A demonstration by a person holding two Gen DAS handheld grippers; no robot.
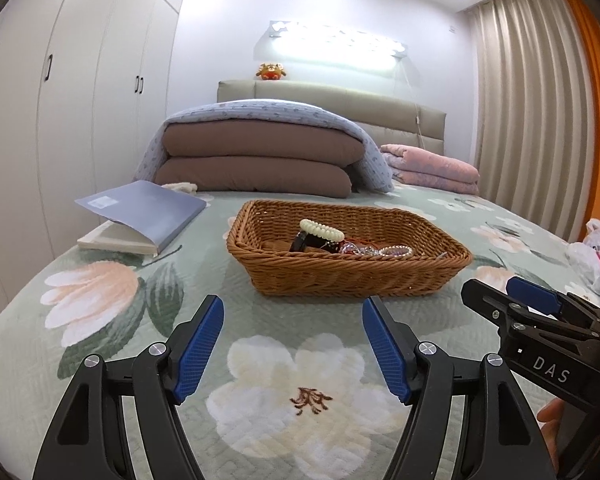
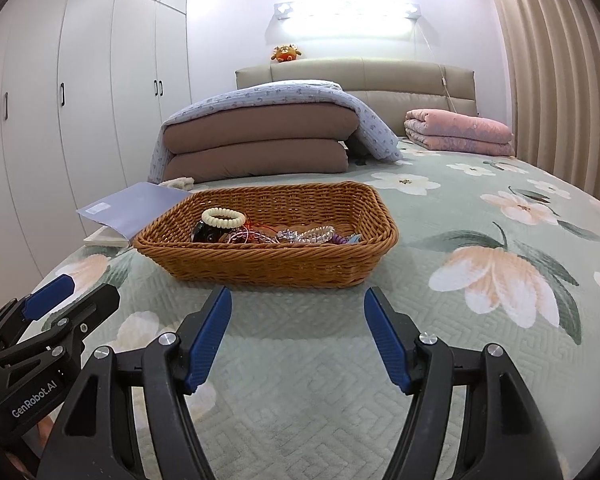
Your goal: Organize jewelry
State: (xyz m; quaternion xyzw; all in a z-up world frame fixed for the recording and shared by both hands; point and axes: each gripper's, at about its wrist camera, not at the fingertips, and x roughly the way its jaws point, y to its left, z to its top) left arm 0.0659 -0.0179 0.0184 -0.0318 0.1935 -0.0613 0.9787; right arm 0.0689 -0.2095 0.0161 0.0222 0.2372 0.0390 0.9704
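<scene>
Both the left gripper (image 1: 293,346) and right gripper (image 2: 298,338) gape wide and empty, the jewelry-filled wicker basket (image 2: 260,268) just ahead of their jaws, apparently gathered for sorting.

Left tool (image 1: 293,316) with blue pads spread wide above a floral bedspread (image 1: 100,300), facing a wicker basket (image 1: 348,268) holding a cream coil bracelet (image 1: 322,229) and beaded bracelets (image 1: 380,250); right tool (image 1: 500,300) beside it, open book (image 1: 140,216) at left.
</scene>
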